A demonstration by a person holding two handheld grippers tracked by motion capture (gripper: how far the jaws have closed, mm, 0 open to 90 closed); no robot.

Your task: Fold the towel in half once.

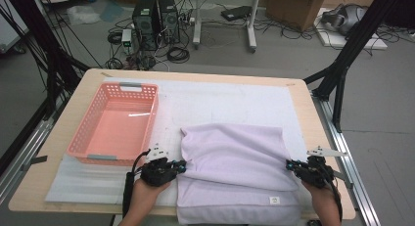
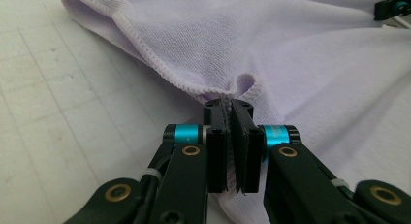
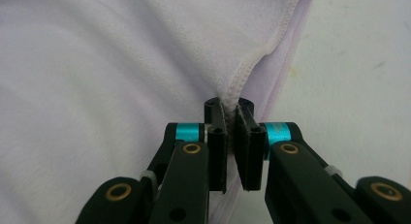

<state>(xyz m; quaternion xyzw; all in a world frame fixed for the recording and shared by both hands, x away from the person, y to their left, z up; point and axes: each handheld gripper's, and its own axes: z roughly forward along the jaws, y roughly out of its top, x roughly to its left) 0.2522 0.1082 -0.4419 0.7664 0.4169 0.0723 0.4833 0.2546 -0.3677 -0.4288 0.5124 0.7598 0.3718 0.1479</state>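
Lilac towel (image 1: 235,167), partly folded, spread on the white mat (image 1: 235,101) at the near edge of the table (image 1: 303,103), hanging slightly over the front. Soft knit, limp, light by the look of it; likely to sag and drape wherever unsupported, so best held at the stitched hem, two points well apart. Small white label (image 1: 275,200) near the front hem. Left gripper (image 2: 231,105) clamped tight on a pinch of the left hem, jaws closed with cloth bunched between. Right gripper (image 3: 231,107) likewise closed on the right hem fold. Pink basket (image 1: 93,125) empty, just left of the towel. Beyond the table, computers (image 1: 155,15) and cables on the floor.
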